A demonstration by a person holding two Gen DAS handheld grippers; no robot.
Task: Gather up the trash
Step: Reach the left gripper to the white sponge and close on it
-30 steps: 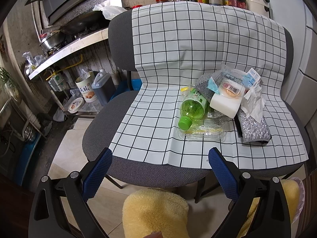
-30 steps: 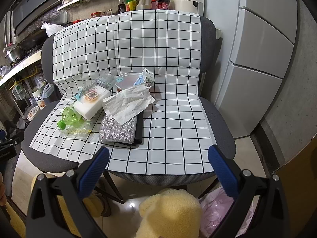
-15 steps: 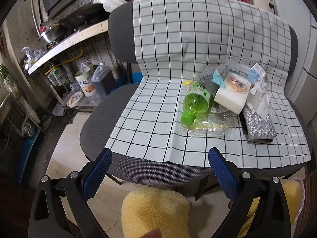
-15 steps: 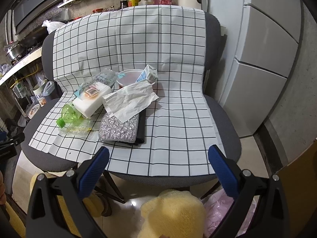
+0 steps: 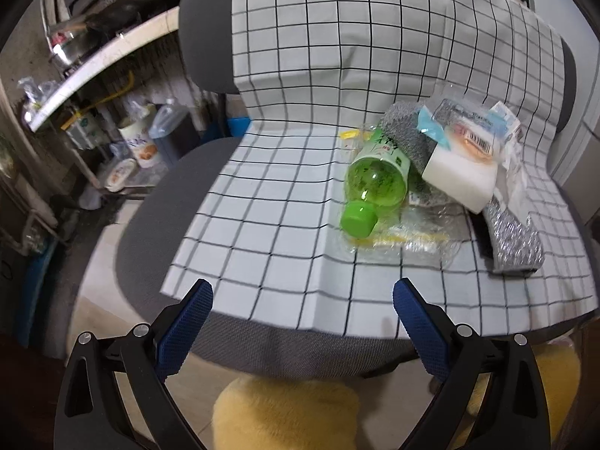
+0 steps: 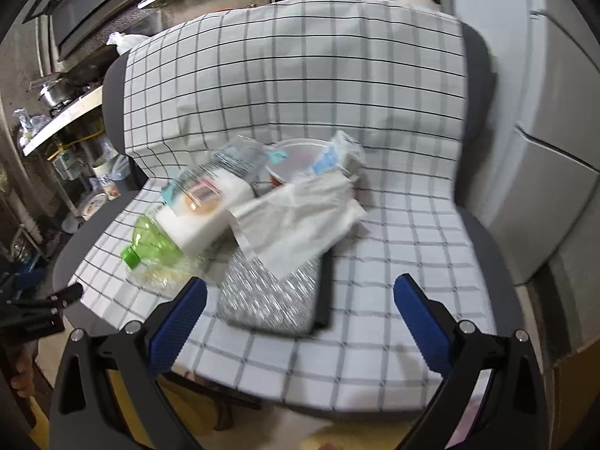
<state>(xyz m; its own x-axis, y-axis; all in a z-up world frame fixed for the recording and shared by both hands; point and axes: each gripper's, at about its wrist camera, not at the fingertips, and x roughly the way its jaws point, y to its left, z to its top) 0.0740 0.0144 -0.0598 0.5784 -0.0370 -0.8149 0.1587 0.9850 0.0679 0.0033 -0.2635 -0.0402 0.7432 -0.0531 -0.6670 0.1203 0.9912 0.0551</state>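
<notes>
A pile of trash lies on a checked cloth (image 5: 285,202) over a grey chair seat. It holds a green plastic bottle (image 5: 375,183) (image 6: 153,243), a white foam block (image 5: 457,172) (image 6: 206,206), crumpled white paper (image 6: 300,221), a silver bubble pouch (image 5: 513,240) (image 6: 270,292), a clear plastic wrapper (image 5: 405,243) and a round bowl (image 6: 296,157). My left gripper (image 5: 303,300) is open and empty, just before the seat's front edge, below the bottle. My right gripper (image 6: 300,296) is open and empty, over the pouch's near end.
A kitchen shelf (image 5: 93,71) with pots and containers stands to the left. A fridge (image 6: 555,150) stands to the right of the chair. Yellow fluffy slippers (image 5: 285,412) show on the floor below the seat.
Both grippers have moved forward toward the chair, so the trash pile looks larger and nearer. Both stay open. Nothing on the seat has moved.
</notes>
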